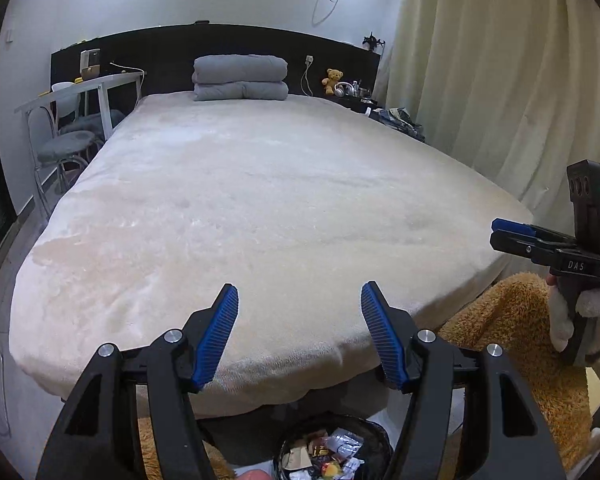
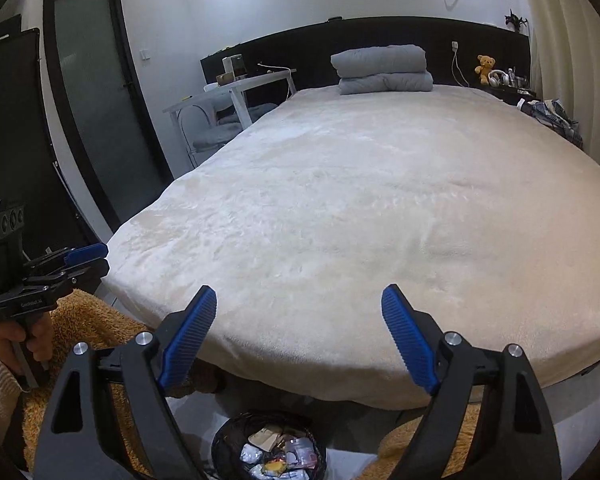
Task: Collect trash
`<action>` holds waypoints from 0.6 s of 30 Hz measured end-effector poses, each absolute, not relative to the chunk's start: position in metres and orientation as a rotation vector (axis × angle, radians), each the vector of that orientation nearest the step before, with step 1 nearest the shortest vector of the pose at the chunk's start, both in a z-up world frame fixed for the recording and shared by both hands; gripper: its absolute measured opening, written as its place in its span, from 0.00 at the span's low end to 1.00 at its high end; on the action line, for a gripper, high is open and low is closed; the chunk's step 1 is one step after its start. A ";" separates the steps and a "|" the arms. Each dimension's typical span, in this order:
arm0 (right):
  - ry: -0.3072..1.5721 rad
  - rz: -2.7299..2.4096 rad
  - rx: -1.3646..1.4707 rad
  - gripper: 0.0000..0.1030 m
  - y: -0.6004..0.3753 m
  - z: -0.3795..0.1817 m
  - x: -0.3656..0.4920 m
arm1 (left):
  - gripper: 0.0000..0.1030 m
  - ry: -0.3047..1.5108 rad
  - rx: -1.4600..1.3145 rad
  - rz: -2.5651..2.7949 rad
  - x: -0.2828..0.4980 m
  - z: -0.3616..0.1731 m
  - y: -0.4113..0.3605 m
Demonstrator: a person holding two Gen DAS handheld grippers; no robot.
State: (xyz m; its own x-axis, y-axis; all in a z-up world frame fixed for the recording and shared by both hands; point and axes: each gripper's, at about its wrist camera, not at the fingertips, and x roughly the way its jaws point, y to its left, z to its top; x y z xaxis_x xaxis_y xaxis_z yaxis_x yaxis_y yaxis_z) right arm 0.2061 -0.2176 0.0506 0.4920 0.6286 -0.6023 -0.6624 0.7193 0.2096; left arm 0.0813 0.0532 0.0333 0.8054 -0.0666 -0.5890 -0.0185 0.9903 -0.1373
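Note:
A black mesh trash bin [image 1: 334, 452] with several wrappers and paper scraps in it stands on the floor at the foot of the bed, below both grippers; it also shows in the right wrist view [image 2: 270, 446]. My left gripper [image 1: 299, 300] is open and empty, held above the bed's foot edge. My right gripper [image 2: 299, 304] is open and empty too, beside it to the right. In the left wrist view the right gripper [image 1: 500, 232] shows from the side at the right edge. In the right wrist view the left gripper [image 2: 90, 258] shows at the left edge.
A wide bed with a cream plush cover [image 1: 260, 200] fills the view, with a folded grey quilt [image 1: 240, 78] at the headboard. A white desk and stools [image 1: 80, 120] stand left. A nightstand with a teddy bear [image 1: 332, 80] and curtains [image 1: 500, 80] are right. Brown plush fabric [image 1: 516, 328] lies near the bin.

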 end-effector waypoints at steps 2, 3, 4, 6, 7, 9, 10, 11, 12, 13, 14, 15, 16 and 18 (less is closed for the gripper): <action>0.687 0.777 -0.050 0.93 -0.219 0.050 0.209 | 0.81 0.621 -0.144 -0.029 0.080 0.032 0.054; 0.677 0.778 -0.047 0.94 -0.219 0.049 0.210 | 0.86 0.611 -0.144 -0.022 0.078 0.031 0.055; 0.663 0.772 -0.048 0.94 -0.220 0.049 0.212 | 0.90 0.605 -0.143 -0.015 0.076 0.031 0.055; 0.653 0.756 -0.056 0.94 -0.220 0.047 0.213 | 0.94 0.589 -0.156 -0.009 0.074 0.030 0.058; 0.652 0.755 -0.057 0.94 -0.220 0.046 0.212 | 0.94 0.581 -0.166 -0.005 0.072 0.029 0.059; 0.636 0.754 -0.067 0.94 -0.219 0.044 0.209 | 0.94 0.569 -0.176 0.010 0.070 0.029 0.061; 0.629 0.757 -0.073 0.94 -0.219 0.043 0.207 | 0.94 0.561 -0.180 0.014 0.069 0.029 0.061; 0.624 0.764 -0.078 0.94 -0.218 0.043 0.205 | 0.94 0.556 -0.186 0.015 0.068 0.028 0.062; 0.616 0.767 -0.085 0.94 -0.217 0.042 0.203 | 0.94 0.551 -0.190 0.016 0.068 0.028 0.063; 0.609 0.765 -0.092 0.94 -0.216 0.041 0.201 | 0.94 0.548 -0.192 0.014 0.068 0.027 0.063; 0.599 0.763 -0.100 0.94 -0.215 0.041 0.199 | 0.94 0.548 -0.186 0.012 0.067 0.027 0.061; 0.589 0.763 -0.107 0.94 -0.214 0.040 0.196 | 0.94 0.549 -0.176 0.012 0.067 0.027 0.060; 0.582 0.764 -0.113 0.94 -0.213 0.040 0.195 | 0.94 0.548 -0.167 0.013 0.067 0.027 0.058; 0.576 0.762 -0.117 0.94 -0.212 0.039 0.194 | 0.94 0.546 -0.156 0.008 0.068 0.026 0.055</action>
State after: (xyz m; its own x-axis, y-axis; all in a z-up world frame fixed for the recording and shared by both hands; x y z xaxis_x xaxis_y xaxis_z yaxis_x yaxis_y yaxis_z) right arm 0.1939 -0.2119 0.0385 0.5779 0.6183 -0.5327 -0.6809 0.7251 0.1029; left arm 0.0681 0.0546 0.0264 0.8550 -0.0340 -0.5174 -0.0489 0.9881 -0.1456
